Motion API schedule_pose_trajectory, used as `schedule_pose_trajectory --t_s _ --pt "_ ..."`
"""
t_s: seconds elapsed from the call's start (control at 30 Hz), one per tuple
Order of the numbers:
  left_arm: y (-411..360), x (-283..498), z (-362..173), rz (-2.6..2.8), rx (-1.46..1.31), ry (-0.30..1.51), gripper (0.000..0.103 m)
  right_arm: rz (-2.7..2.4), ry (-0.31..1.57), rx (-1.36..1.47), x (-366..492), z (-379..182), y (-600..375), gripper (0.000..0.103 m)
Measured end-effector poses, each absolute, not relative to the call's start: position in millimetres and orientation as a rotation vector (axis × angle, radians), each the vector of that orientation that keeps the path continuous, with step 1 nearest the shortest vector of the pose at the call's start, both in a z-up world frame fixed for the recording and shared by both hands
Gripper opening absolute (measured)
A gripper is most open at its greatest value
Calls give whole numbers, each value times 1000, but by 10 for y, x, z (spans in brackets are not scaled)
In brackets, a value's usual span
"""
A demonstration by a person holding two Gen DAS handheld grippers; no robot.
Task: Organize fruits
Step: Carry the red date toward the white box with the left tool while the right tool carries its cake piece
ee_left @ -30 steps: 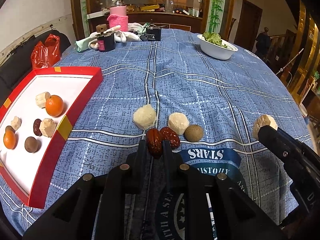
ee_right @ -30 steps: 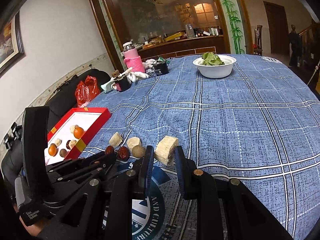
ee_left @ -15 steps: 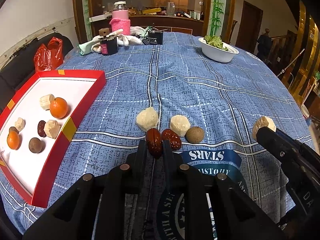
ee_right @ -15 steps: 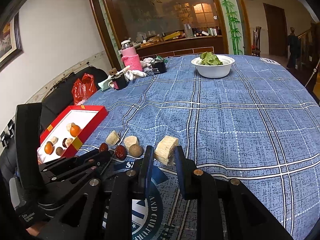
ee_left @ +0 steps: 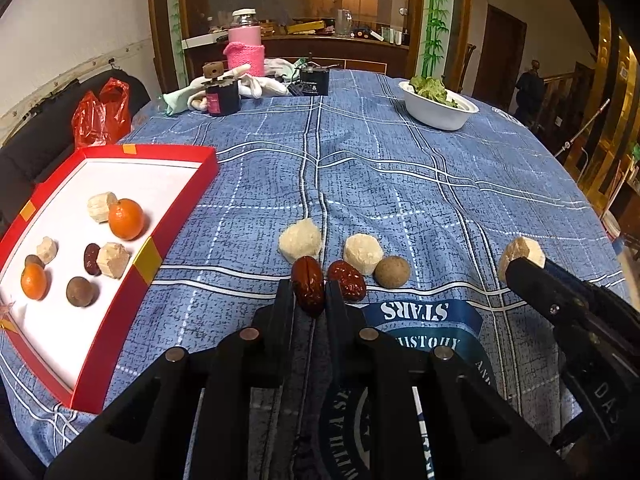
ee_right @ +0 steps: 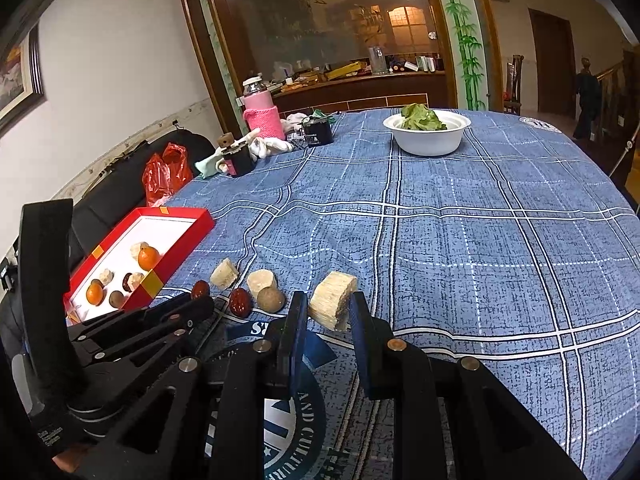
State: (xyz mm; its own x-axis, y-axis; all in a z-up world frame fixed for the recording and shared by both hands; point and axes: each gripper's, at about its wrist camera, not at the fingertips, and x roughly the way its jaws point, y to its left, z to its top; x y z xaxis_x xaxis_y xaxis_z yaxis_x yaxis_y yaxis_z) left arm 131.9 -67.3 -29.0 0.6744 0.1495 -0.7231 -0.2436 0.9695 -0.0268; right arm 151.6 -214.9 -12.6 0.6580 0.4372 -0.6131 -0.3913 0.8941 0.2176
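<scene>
We find the left gripper clamped on a red date and the right gripper clamped on a pale sugarcane chunk, both near the tabletop's front edge, presumably bound for the red tray.

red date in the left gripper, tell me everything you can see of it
The red date is a dark reddish-brown, glossy, wrinkled oval with a crease down its middle. It sits lengthwise between the two black fingers of the left gripper, which press on its sides. A second date lies just to its right, close or touching. Whether it rests on the blue checked tablecloth or is just lifted, I cannot tell.
</scene>
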Motion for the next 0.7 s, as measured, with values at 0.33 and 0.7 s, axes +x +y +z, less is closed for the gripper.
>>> schedule_pose_trajectory --t_s 0.33,0.7 --pt "-331 1139 -77 286 -177 761 13 525 713 -2 1438 -74 -1867 22" --pt "913 754 -56 560 -366 733 14 806 681 -65 1391 264 -716 21"
